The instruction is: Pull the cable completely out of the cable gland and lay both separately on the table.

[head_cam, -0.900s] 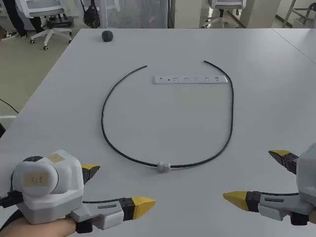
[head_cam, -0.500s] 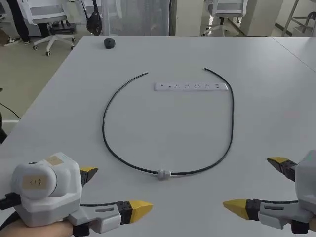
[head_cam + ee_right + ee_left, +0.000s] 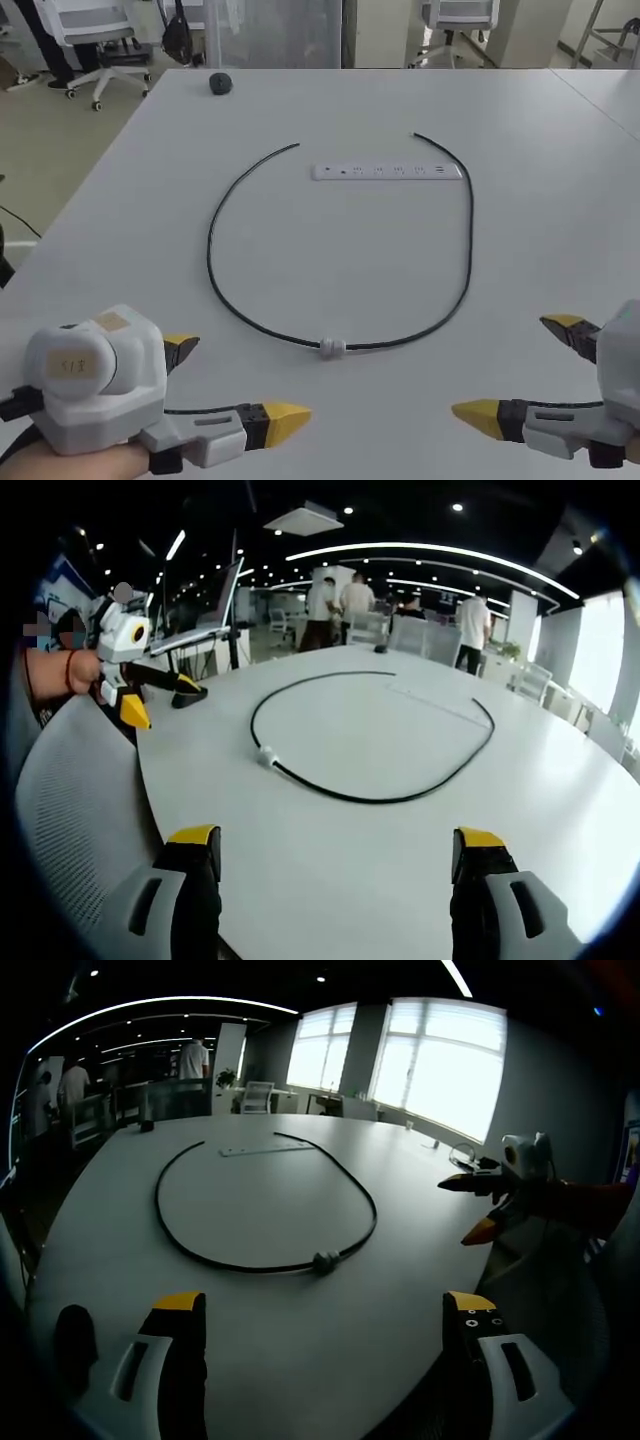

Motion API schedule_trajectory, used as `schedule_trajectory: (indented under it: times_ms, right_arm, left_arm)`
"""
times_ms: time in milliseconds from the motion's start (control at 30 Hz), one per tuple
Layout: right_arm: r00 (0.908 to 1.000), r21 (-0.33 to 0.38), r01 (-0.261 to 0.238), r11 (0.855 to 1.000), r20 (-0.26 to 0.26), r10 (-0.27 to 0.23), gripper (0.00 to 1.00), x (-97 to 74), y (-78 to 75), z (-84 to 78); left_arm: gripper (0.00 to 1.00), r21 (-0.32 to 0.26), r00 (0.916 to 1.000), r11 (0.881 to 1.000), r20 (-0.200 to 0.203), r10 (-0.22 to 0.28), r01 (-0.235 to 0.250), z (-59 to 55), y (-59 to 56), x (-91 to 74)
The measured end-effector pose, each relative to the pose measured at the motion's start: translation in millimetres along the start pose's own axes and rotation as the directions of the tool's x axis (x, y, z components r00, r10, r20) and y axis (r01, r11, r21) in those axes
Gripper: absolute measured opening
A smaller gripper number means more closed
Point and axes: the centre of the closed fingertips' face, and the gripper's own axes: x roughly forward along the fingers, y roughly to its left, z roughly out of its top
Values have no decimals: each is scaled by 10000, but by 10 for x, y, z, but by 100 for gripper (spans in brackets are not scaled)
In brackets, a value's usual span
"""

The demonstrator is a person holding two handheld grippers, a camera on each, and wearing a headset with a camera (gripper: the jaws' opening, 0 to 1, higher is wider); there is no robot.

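A black cable point(image 3: 212, 262) lies in a wide loop on the white table point(image 3: 330, 240), threaded through a small grey cable gland point(image 3: 331, 348) at the loop's near side. The left gripper view shows the gland point(image 3: 325, 1261) on the cable point(image 3: 170, 1235); the right gripper view shows the gland point(image 3: 265, 756) and cable point(image 3: 400, 795) too. My left gripper point(image 3: 238, 378) hovers open at the near left, nothing between its jaws. My right gripper point(image 3: 515, 368) hovers open at the near right, also with nothing in it. Both are short of the gland.
A white power strip point(image 3: 387, 171) lies inside the far part of the loop. A dark round object point(image 3: 220, 83) sits near the table's far edge. Office chairs point(image 3: 95, 30) stand beyond the table. Several people point(image 3: 340, 600) stand in the background.
The head camera has shifted, so the whole scene sits slightly differently in the picture. Both grippers stay open in much the same place; cable and gland lie still.
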Motion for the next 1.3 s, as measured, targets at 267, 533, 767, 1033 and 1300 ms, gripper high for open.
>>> schedule_trajectory:
  times_ms: [267, 533, 767, 1033, 1300]
  right_arm:
    - [10000, -8, 8, 10000, -31, -8, 97, -9, 3, -1]
    - [10000, -64, -8, 10000, -34, 8, 97, 3, 6, 17]
    - [10000, -86, -40, 10000, -25, 40, 97, 20, 11, 29]
    - [9999, -148, -124, 9998, -92, 123, 96, 35, 22, 25]
    - [9994, -344, -309, 9989, -168, 303, 96, 84, 54, 56]
  left_arm:
    - [99, 42, 10000, 10000, -32, -36, 36, -7, -19, 14]
    - [99, 26, 10000, 10000, 1, -46, 46, 2, -24, 20]
    - [99, 38, 10000, 10000, -36, -83, 83, -10, -28, 31]
    - [98, 50, 9999, 9999, -78, -118, 119, -18, -37, 52]
    - [98, 88, 9999, 9998, -79, -149, 150, -19, -43, 77]
